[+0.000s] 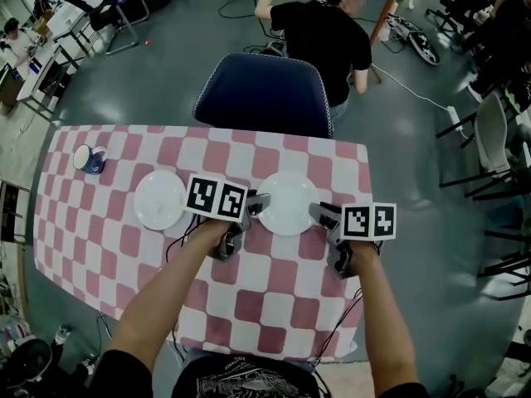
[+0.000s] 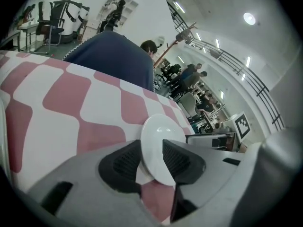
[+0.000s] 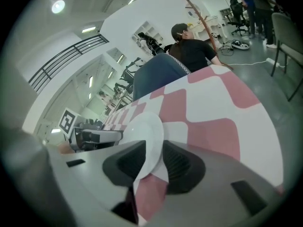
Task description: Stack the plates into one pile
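left gripper (image 1: pixel 251 206) and right gripper (image 1: pixel 320 215) each clamped opposite rims of the right plate (image 1: pixel 286 197). unequal lifting could tilt it and break the shallow grip.

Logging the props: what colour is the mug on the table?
Dark blue, white inside: the mug, best in head view.

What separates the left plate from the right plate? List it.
The left plate lies untouched; the right plate is gripped at opposite sides of its rim by the left gripper and the right gripper. The left plate sits nearer the blue mug; the right plate faces the chair. Both are white, round and empty.
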Demonstrator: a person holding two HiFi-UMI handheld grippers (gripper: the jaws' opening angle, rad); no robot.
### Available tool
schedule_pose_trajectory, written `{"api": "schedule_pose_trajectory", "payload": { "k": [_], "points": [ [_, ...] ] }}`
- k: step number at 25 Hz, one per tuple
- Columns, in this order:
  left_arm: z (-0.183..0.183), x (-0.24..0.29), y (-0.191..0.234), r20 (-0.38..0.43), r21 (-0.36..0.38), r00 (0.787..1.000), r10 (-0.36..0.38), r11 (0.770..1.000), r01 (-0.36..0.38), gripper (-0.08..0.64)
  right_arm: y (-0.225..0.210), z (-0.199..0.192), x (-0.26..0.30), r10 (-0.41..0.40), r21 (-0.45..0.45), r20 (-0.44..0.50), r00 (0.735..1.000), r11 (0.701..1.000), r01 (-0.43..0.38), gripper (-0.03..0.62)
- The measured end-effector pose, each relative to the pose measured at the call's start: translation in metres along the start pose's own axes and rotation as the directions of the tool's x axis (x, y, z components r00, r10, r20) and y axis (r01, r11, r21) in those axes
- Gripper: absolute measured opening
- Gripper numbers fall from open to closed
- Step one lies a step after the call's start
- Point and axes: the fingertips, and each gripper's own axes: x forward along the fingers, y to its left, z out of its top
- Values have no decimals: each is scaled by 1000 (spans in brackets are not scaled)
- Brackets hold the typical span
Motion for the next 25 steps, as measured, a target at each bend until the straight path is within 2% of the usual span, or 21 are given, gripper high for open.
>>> {"api": "schedule_pose_trajectory", "payload": {
  "k": [3, 4, 9, 15, 25],
  "points": [
    [-1, -4, 7, 0, 27, 998, 57, 998, -57, 72, -5, 1, 0, -43, 5, 14, 999, 999, 43, 62],
    [-2, -6, 9, 0, 32, 998, 66, 997, -66, 61, -5, 2, 0, -45, 14, 23, 999, 999, 45, 57],
    [2, -19, 7, 30, 29, 997, 66, 997, -67, 48, 5, 9, -3, -27, 30, 67, 997, 999, 25, 44],
    [12, -51, 14, 100, 19, 992, 81, 996, -83, 43, 37, 22, 1, -8, -10, 107, 994, 1000, 9, 43],
    [9, -125, 56, 180, -18, 974, 140, 990, -139, 43, 112, 20, 38, 64, -85, 78, 995, 995, -57, 41]
  ]
}}
